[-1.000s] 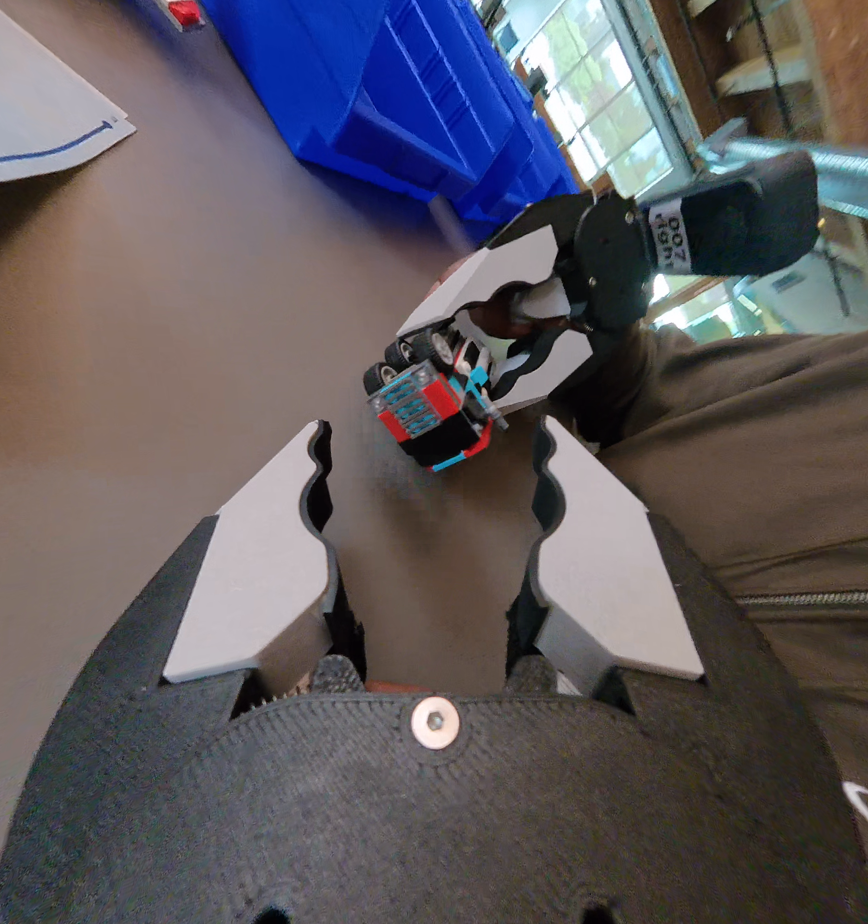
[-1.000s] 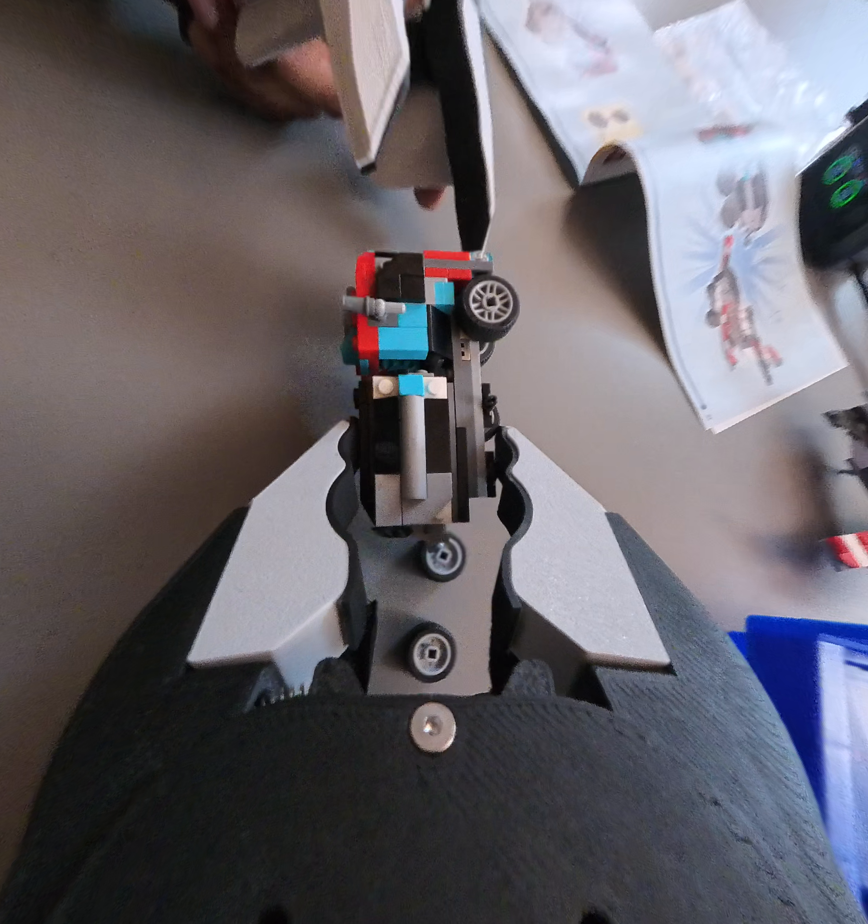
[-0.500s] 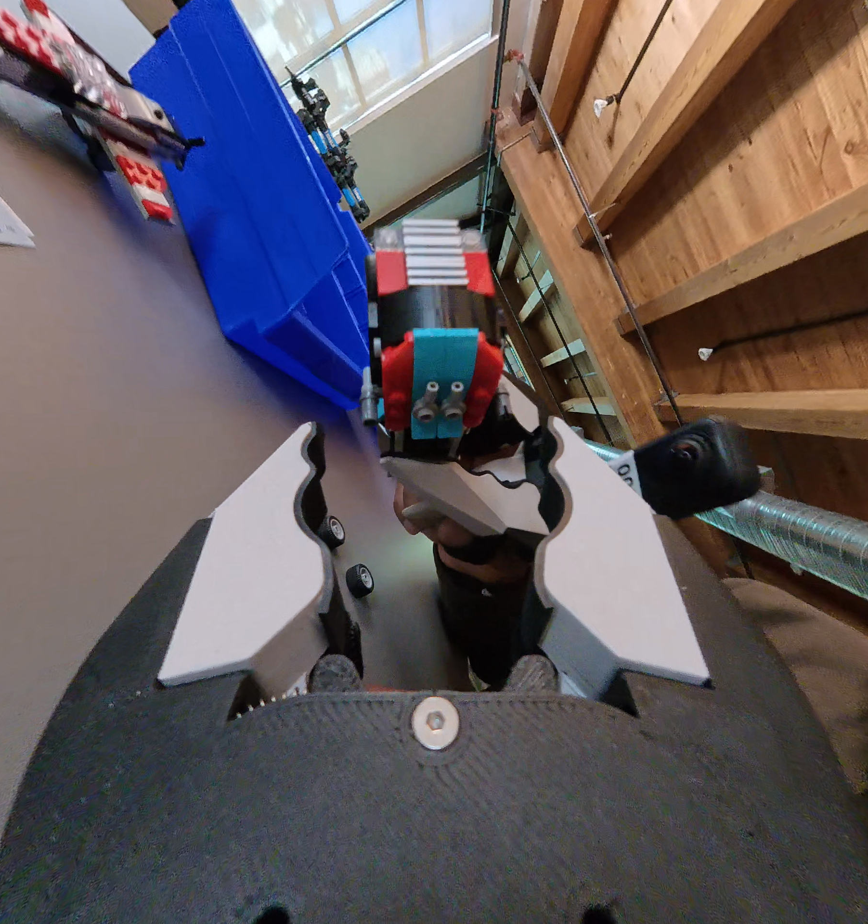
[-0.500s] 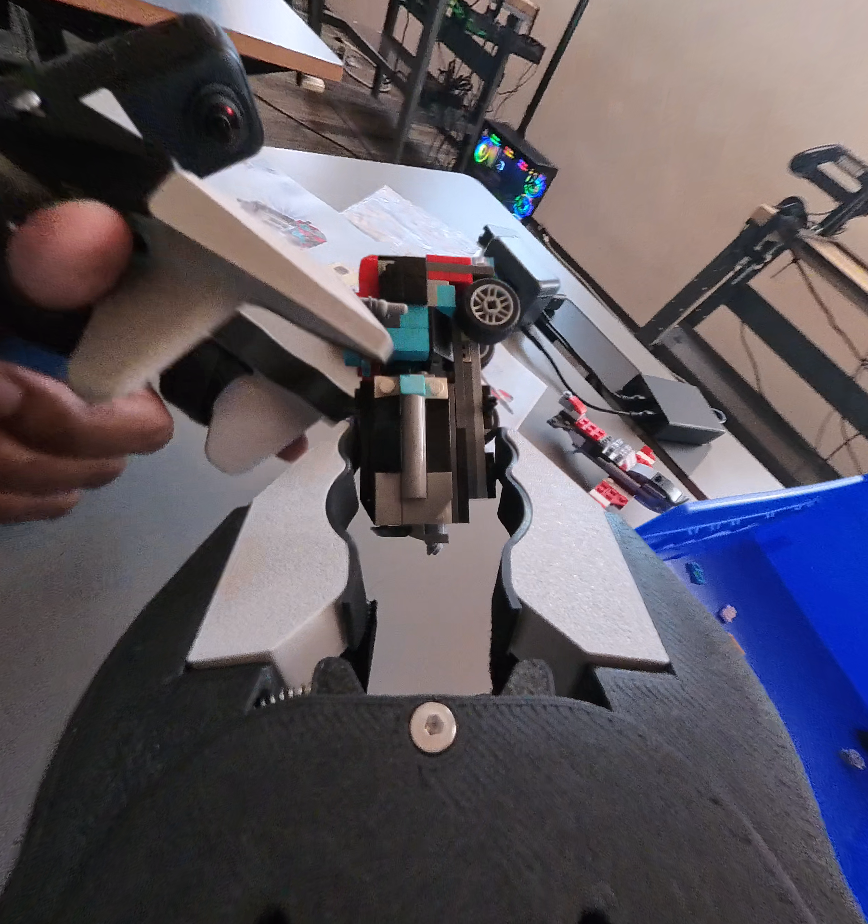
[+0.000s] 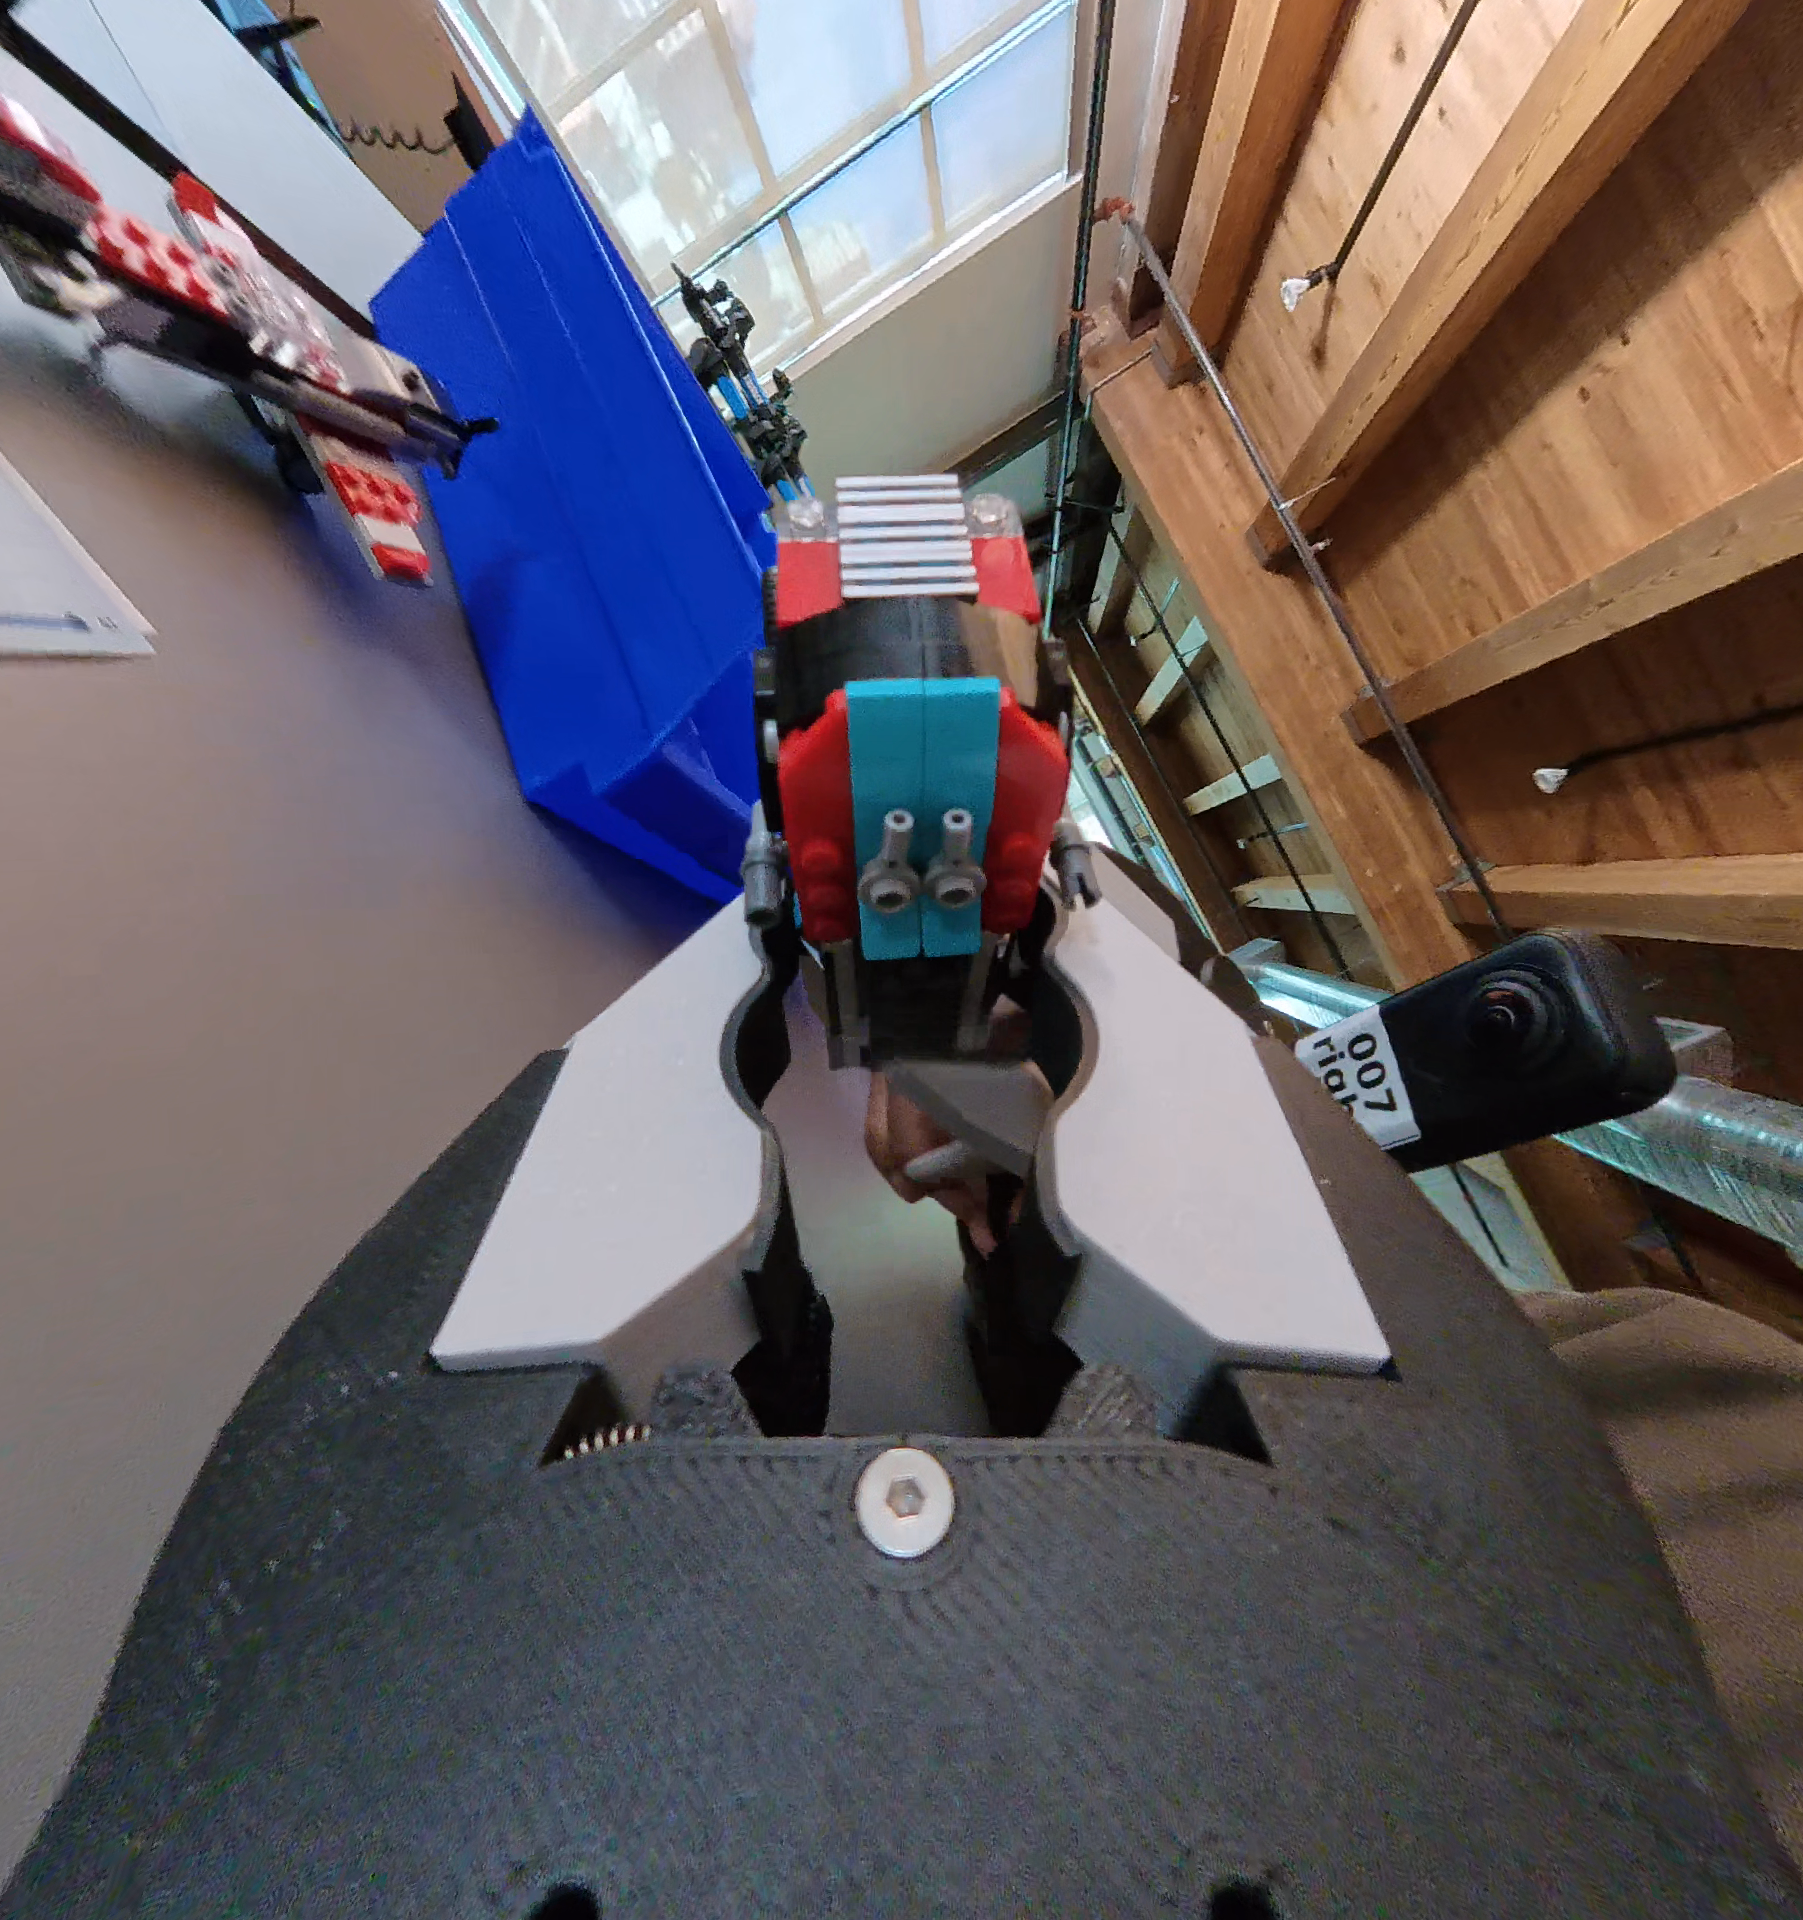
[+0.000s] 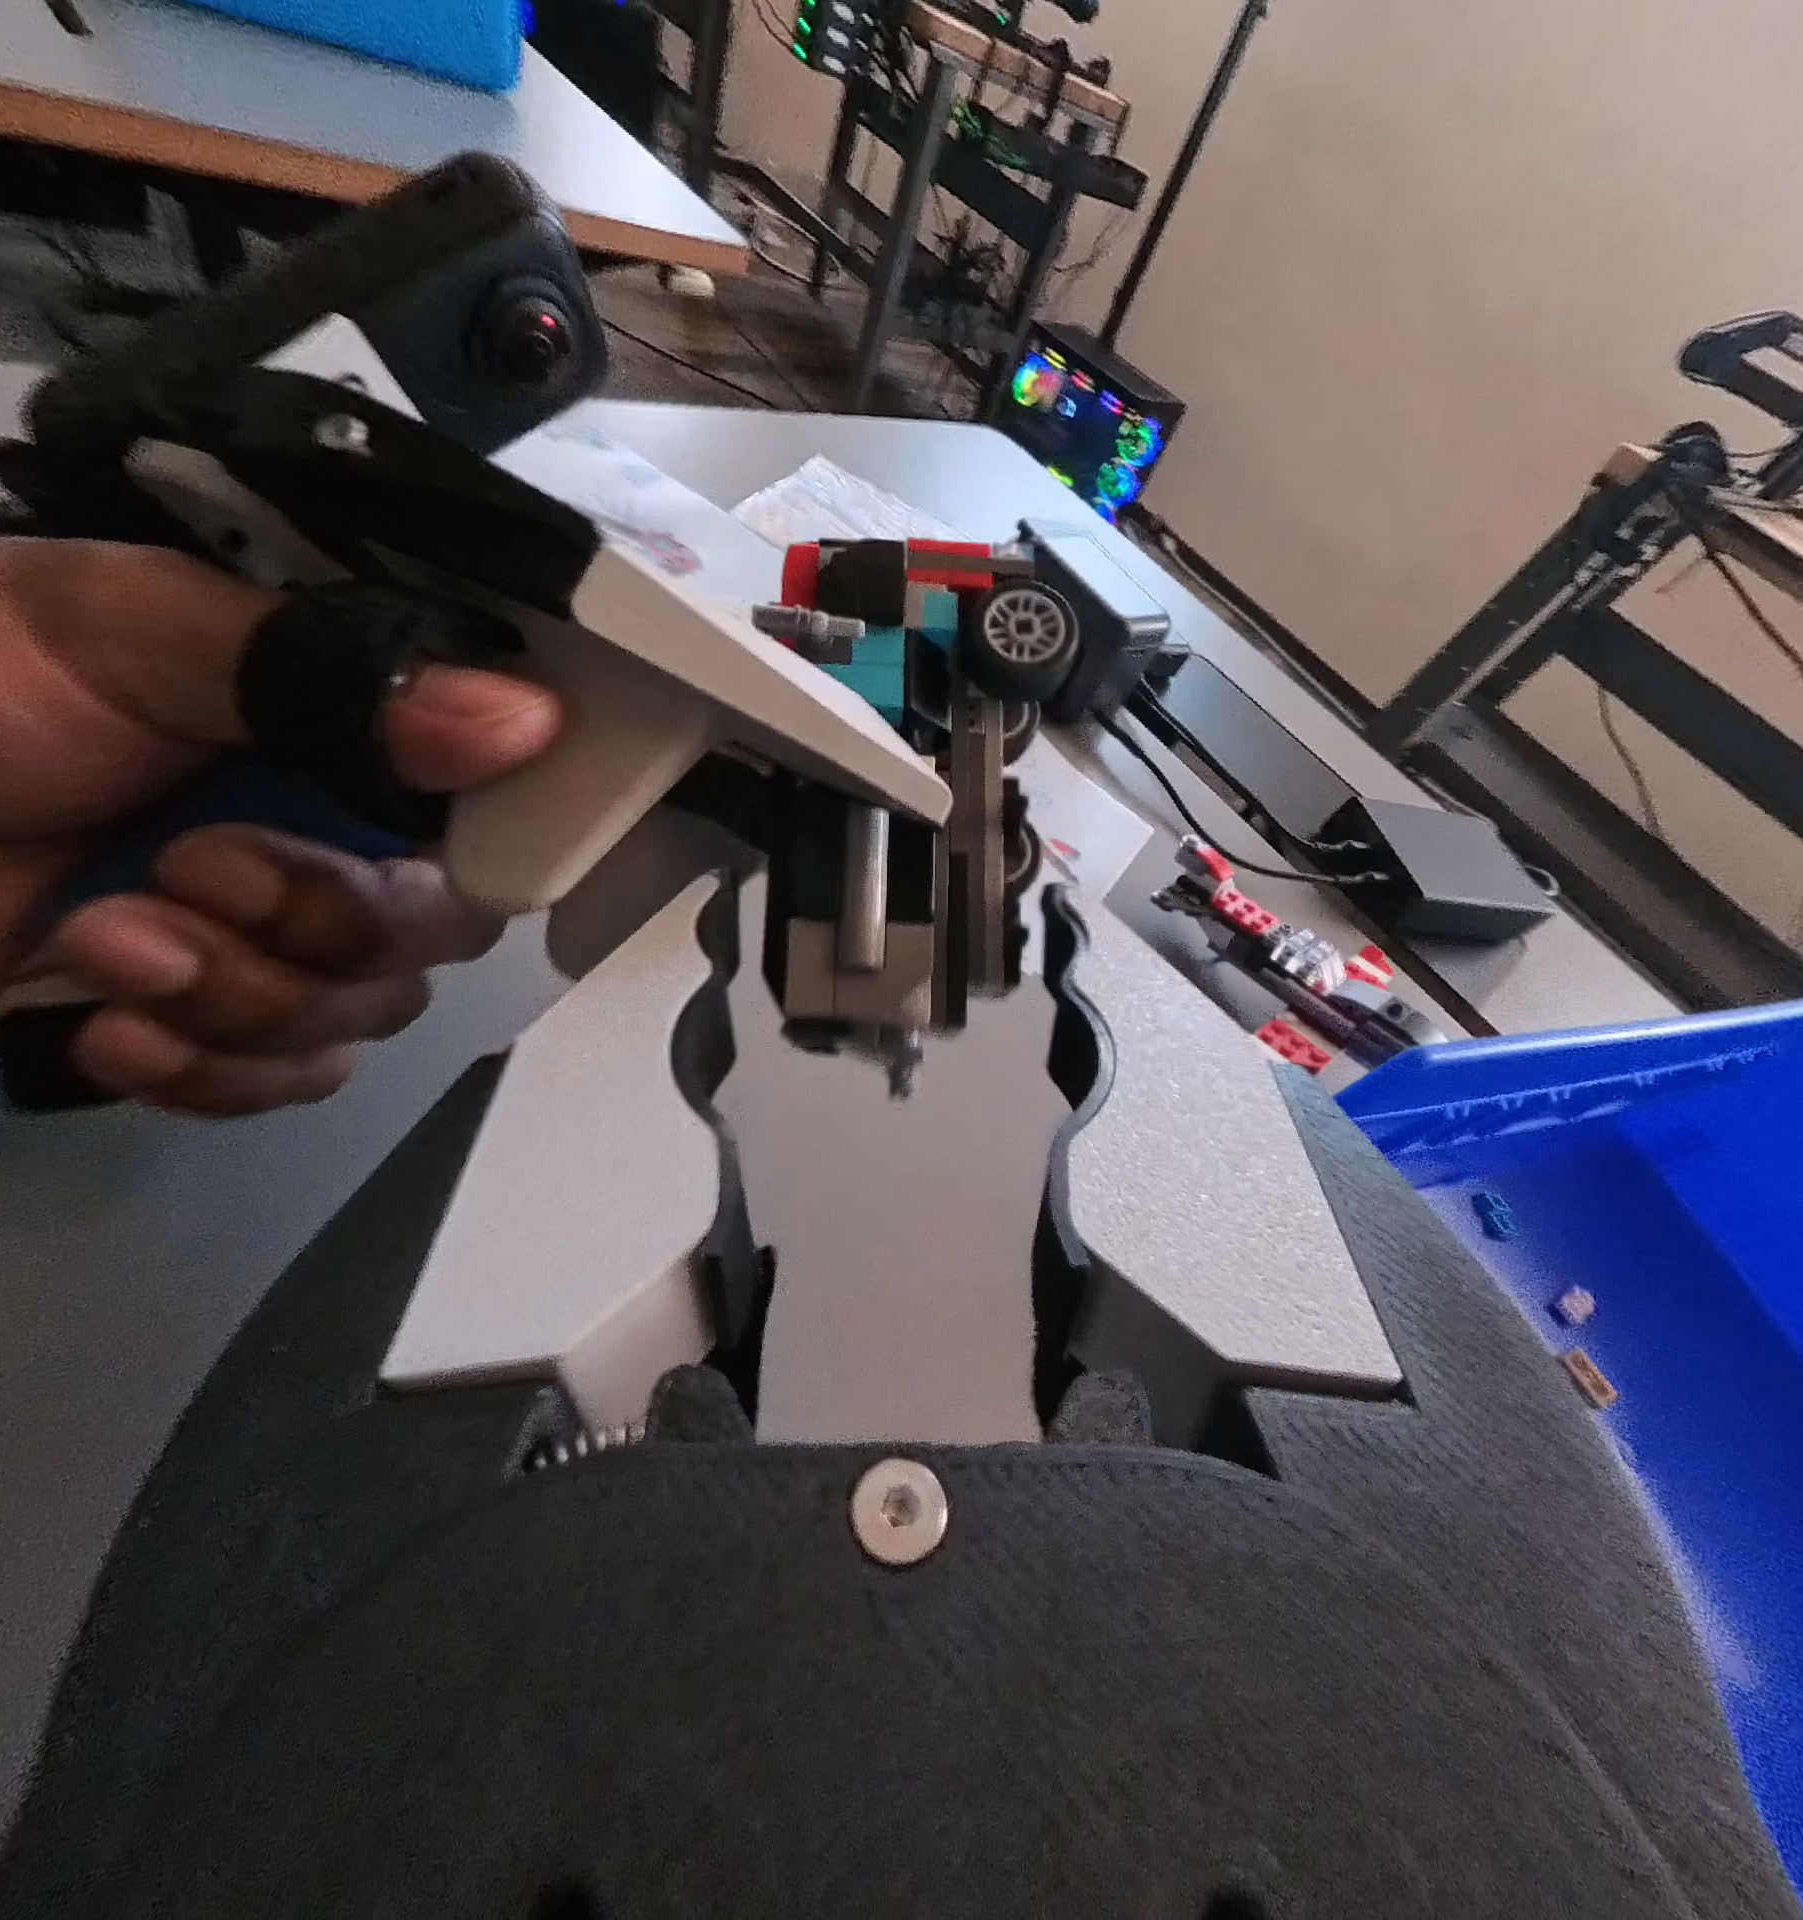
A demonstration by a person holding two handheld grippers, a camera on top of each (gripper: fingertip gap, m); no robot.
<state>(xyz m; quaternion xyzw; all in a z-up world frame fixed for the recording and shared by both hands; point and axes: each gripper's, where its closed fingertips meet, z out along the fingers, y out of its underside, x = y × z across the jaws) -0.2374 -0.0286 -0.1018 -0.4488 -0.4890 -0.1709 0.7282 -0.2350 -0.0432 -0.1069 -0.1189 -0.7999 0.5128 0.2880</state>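
Observation:
A toy vehicle (image 5: 918, 810) built of red, teal, black and grey bricks is held up in the air between the two grippers. My left gripper (image 5: 918, 935) is shut on its black body, with both pads pressing on its sides. In the right wrist view one grey finger (image 6: 772, 727) of the left gripper lies across the vehicle (image 6: 876, 925). My right gripper (image 6: 881, 899) stands around the vehicle's grey rear end, with a gap showing on each side between pad and bricks. The right gripper's finger (image 5: 970, 1107) shows below the vehicle in the left wrist view.
Blue bins (image 5: 585, 520) stand on the grey table (image 5: 201, 935) and at the right (image 6: 1655, 1195). A red and black brick model (image 6: 1292, 966) lies near a black power box (image 6: 1448, 862). A white sheet (image 5: 3, 582) lies at the left. Wooden shelves (image 5: 1499, 520) are behind. The grippers are tip to tip, or close to it.
My left gripper moved up to the vehicle and shut on its body. My right gripper's fingers, tight on the vehicle before, have parted a little, so gaps now show.

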